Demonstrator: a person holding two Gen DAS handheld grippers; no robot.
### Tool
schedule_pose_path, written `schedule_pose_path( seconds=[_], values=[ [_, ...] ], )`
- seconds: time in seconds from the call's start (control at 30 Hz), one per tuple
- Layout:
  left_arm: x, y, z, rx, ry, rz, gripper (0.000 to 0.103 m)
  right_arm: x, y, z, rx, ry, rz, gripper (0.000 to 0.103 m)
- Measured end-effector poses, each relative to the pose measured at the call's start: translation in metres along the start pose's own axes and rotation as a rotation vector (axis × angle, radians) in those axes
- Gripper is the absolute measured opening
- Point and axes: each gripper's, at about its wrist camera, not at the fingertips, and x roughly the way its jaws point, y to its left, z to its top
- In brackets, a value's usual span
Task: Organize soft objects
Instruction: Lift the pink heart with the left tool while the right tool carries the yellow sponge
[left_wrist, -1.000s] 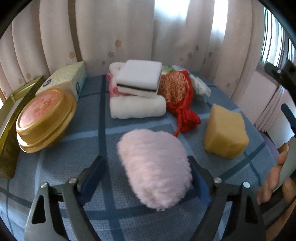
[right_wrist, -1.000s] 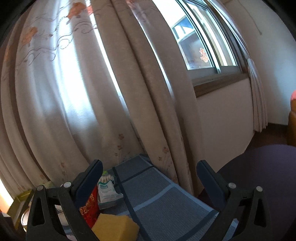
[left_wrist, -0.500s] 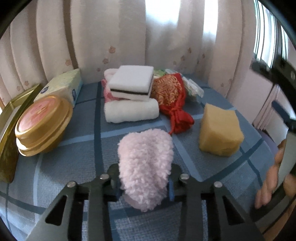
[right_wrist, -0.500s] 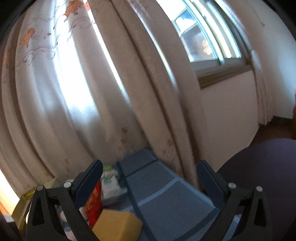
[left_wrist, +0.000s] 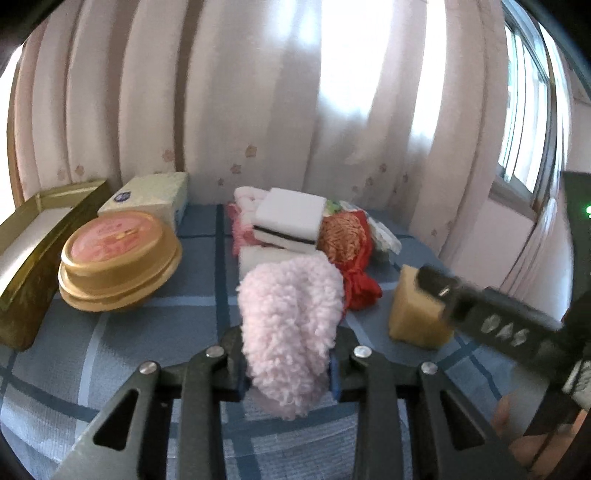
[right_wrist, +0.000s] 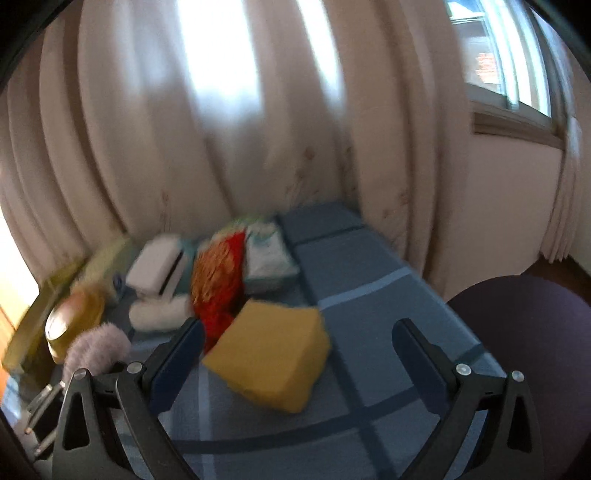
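My right wrist view is smeared: the stacked sponge (right_wrist: 155, 271) and red pouch (right_wrist: 218, 284) show no detail. In my left view the pink fluffy mitt (left_wrist: 290, 328) hides the white towel roll (left_wrist: 255, 254), and the gold tray (left_wrist: 33, 258) is cut off at the edge.

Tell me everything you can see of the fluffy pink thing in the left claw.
The pink fluffy pad is a soft, oblong piece with a shaggy, looped pile, pale pink all over. The left claw is shut on its near end, squeezing it narrow there, while the wider far end fans out. It points away toward the folded white towel. In the right wrist view it shows at the left, blurred.
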Motion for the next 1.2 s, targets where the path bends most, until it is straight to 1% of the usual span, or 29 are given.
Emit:
schedule_pose_path(
  seconds=[0.03, 0.1, 0.17, 0.2, 0.27, 0.37, 0.43, 0.5, 0.6, 0.63, 0.73, 0.87, 1.0, 1.1, 1.2],
  values=[
    [0.000, 0.000, 0.000, -0.003, 0.003, 0.005, 0.030, 0.005, 0.003, 0.001, -0.018, 0.029, -0.006, 0.099],
    [0.002, 0.000, 0.000, -0.002, 0.013, 0.012, 0.030, 0.014, 0.009, 0.001, -0.053, 0.077, -0.020, 0.087],
    [0.003, -0.001, 0.000, 0.004, 0.024, 0.012, 0.030, 0.024, 0.009, 0.000, -0.057, 0.134, 0.002, 0.068],
    [0.003, -0.001, -0.001, 0.008, 0.027, 0.009, 0.030, 0.028, 0.007, -0.001, -0.045, 0.158, 0.027, 0.067],
    [0.003, -0.001, -0.002, 0.013, 0.031, 0.012, 0.030, 0.025, 0.003, -0.002, -0.026, 0.147, 0.034, 0.063],
    [0.000, 0.001, -0.003, 0.017, 0.029, 0.020, 0.030, 0.013, 0.003, -0.009, -0.014, 0.106, 0.046, 0.061],
    [-0.005, 0.008, -0.004, 0.015, 0.024, 0.041, 0.030, 0.000, 0.002, -0.012, 0.011, 0.069, 0.063, 0.061],
    [-0.007, 0.016, -0.005, 0.009, 0.027, 0.059, 0.030, -0.015, 0.005, -0.013, 0.016, 0.009, 0.054, 0.061],
    [-0.012, 0.035, -0.004, -0.012, 0.024, 0.106, 0.030, -0.033, 0.014, -0.011, 0.006, -0.074, 0.054, 0.061],
    [-0.014, 0.040, -0.003, -0.010, 0.019, 0.121, 0.030, -0.040, 0.021, -0.010, -0.011, -0.110, 0.057, 0.061],
    [-0.022, 0.052, -0.002, 0.007, -0.005, 0.173, 0.030, -0.049, 0.036, -0.007, -0.045, -0.173, 0.065, 0.061],
    [-0.032, 0.068, 0.001, 0.019, -0.036, 0.226, 0.030, -0.054, 0.060, -0.008, -0.073, -0.199, 0.102, 0.061],
    [-0.039, 0.083, 0.003, 0.013, -0.047, 0.249, 0.030, -0.053, 0.084, -0.011, -0.100, -0.216, 0.144, 0.061],
    [-0.046, 0.102, 0.005, -0.007, -0.055, 0.272, 0.030, -0.054, 0.106, -0.011, -0.128, -0.238, 0.179, 0.061],
    [-0.052, 0.116, 0.010, -0.007, -0.076, 0.312, 0.030, -0.055, 0.132, -0.011, -0.161, -0.257, 0.221, 0.061]
  ],
)
